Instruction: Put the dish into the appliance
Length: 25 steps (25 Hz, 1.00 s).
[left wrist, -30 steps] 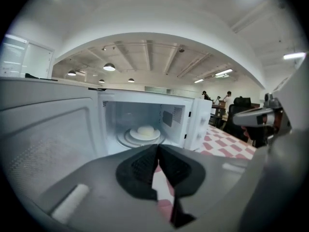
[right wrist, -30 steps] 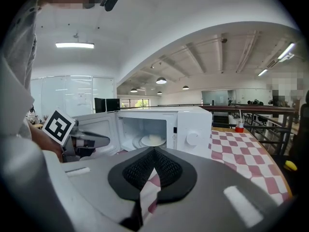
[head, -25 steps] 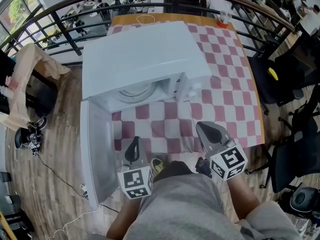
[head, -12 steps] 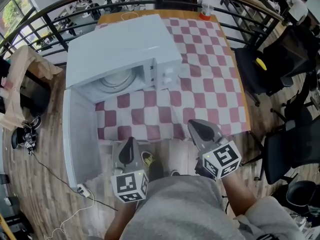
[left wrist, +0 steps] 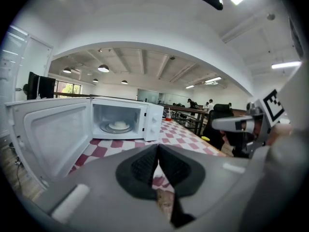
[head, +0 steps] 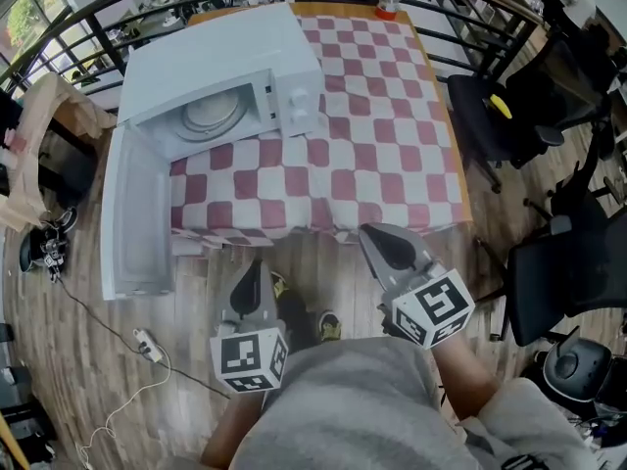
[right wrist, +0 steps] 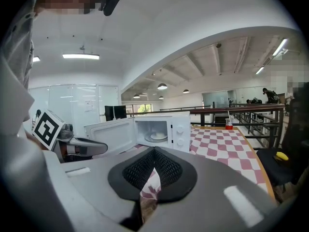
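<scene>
A white microwave [head: 211, 57] stands at the left end of the red-and-white checked table [head: 382, 155], its door [head: 132, 213] swung wide open to the left. A white dish [head: 211, 111] lies on the turntable inside; it also shows in the left gripper view [left wrist: 118, 125] and the right gripper view [right wrist: 158, 136]. My left gripper [head: 255, 270] and right gripper [head: 380, 235] hang over the wooden floor in front of the table, well short of the microwave. Both are shut with nothing between the pads [left wrist: 145, 164] [right wrist: 166, 168].
A red cup [head: 387, 10] stands at the table's far edge. Black office chairs [head: 509, 116] crowd the right side, one bearing a yellow object [head: 503, 106]. A white cable [head: 147, 346] trails over the floor at left. A dark railing [head: 88, 27] runs behind the table.
Both grippers have drawn back from the table edge over the floor, so the microwave and table sit farther away. The jaws stay shut and the dish has not moved.
</scene>
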Motion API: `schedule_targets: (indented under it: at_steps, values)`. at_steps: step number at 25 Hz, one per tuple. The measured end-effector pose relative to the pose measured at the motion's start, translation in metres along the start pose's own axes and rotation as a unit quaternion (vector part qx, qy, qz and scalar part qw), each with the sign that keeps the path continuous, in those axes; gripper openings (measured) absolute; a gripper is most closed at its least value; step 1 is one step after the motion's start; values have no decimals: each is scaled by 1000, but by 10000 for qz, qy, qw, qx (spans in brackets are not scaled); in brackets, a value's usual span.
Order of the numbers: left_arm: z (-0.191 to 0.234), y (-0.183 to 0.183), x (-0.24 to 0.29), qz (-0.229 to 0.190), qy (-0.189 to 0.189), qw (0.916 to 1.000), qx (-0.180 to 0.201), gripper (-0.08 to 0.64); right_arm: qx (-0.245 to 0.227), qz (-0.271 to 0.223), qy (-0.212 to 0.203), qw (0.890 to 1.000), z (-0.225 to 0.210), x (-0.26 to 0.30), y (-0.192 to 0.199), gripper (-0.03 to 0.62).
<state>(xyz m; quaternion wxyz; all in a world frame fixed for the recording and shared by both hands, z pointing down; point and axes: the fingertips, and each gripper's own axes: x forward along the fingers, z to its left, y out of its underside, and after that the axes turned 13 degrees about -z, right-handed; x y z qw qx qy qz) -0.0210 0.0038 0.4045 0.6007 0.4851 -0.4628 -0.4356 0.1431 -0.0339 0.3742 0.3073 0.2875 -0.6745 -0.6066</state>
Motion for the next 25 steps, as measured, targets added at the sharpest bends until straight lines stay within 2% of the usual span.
schedule_targets:
  at_steps: [3, 9, 25]
  values:
    - [-10, 0, -20, -47, -54, 9999, 85, 12, -26, -19, 25, 10000, 7, -20, 2, -3]
    - [-22, -5, -44, -166, -148, 9998, -12, 12, -11, -89, 15, 10000, 12, -45, 2, -3]
    - [-25, -26, -63, -427, -318, 9985, 144, 11, -89, -272, -143, 9995, 22, -55, -14, -3]
